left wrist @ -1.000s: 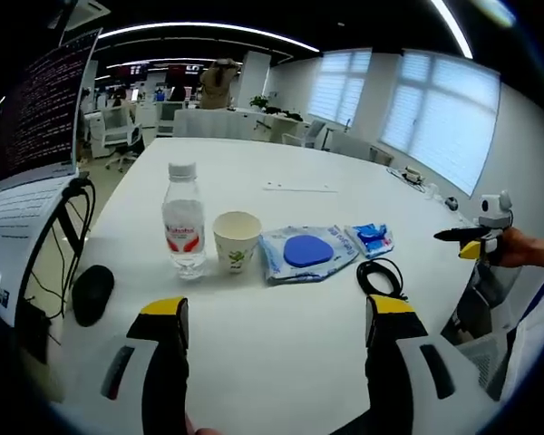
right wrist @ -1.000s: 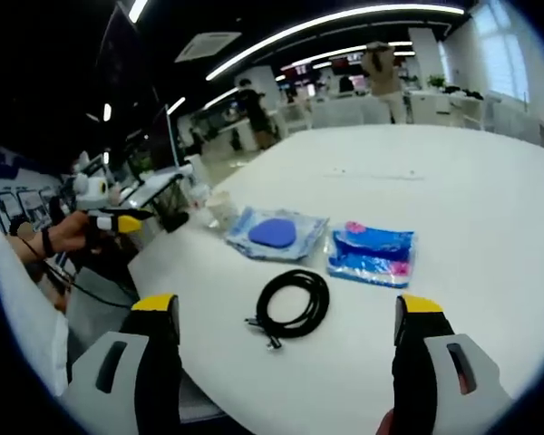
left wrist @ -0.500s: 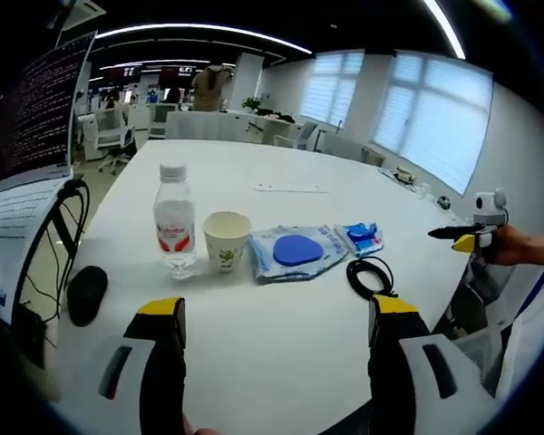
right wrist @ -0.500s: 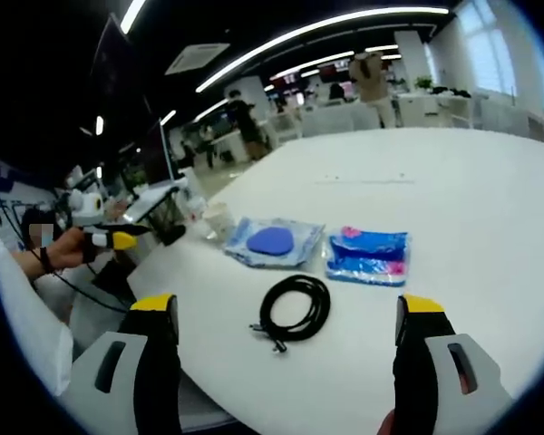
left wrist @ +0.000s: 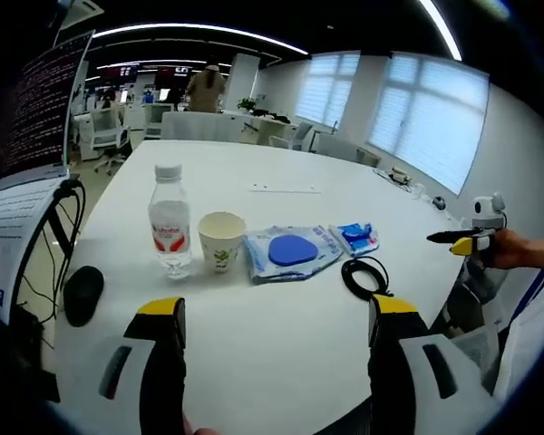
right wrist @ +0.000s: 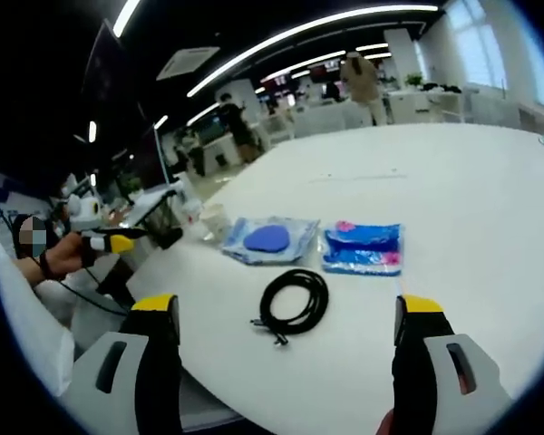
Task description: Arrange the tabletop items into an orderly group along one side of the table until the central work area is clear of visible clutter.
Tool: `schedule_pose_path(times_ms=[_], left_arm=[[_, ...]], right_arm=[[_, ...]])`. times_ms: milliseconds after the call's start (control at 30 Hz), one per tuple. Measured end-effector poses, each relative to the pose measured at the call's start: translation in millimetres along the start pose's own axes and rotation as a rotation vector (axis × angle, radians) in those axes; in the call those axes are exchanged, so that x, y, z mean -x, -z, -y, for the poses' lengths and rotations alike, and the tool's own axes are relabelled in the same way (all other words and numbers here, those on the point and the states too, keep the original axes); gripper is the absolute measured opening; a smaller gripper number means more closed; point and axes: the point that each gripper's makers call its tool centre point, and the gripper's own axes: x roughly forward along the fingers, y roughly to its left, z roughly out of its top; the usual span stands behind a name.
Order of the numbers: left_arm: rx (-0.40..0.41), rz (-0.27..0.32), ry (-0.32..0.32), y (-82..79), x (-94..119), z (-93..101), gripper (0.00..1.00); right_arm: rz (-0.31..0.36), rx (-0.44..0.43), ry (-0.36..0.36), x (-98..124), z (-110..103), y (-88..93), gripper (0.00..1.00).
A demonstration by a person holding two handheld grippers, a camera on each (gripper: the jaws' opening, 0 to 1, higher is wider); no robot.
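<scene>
Risk lies with the coiled cable [right wrist: 295, 304] near the table's [left wrist: 281, 344] edge: spread-jawed grippers [left wrist: 267, 313] [right wrist: 286, 313], holding nothing, could nudge it off.

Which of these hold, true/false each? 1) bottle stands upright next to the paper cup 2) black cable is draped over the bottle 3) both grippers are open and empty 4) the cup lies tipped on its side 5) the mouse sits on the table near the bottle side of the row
1) True. The water bottle stands upright beside the paper cup.
2) False. The black cable lies coiled flat on the white table, in front of the two blue packets and apart from the bottle.
3) True. The left gripper and the right gripper both have their jaws spread with nothing between them.
4) False. The cup stands upright, mouth up.
5) True. The black mouse rests on the table on the bottle's side of the row.
</scene>
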Motion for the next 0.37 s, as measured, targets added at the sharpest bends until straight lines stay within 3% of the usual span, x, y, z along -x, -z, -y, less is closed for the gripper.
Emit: schedule_pose_path(times_ms=[367], left_arm=[[0.007,0.002,-0.003,2.5,4.3,-3.1,0.85]], right_arm=[[-0.003,-0.002,-0.005,-2.3,-3.3,1.9,0.97]])
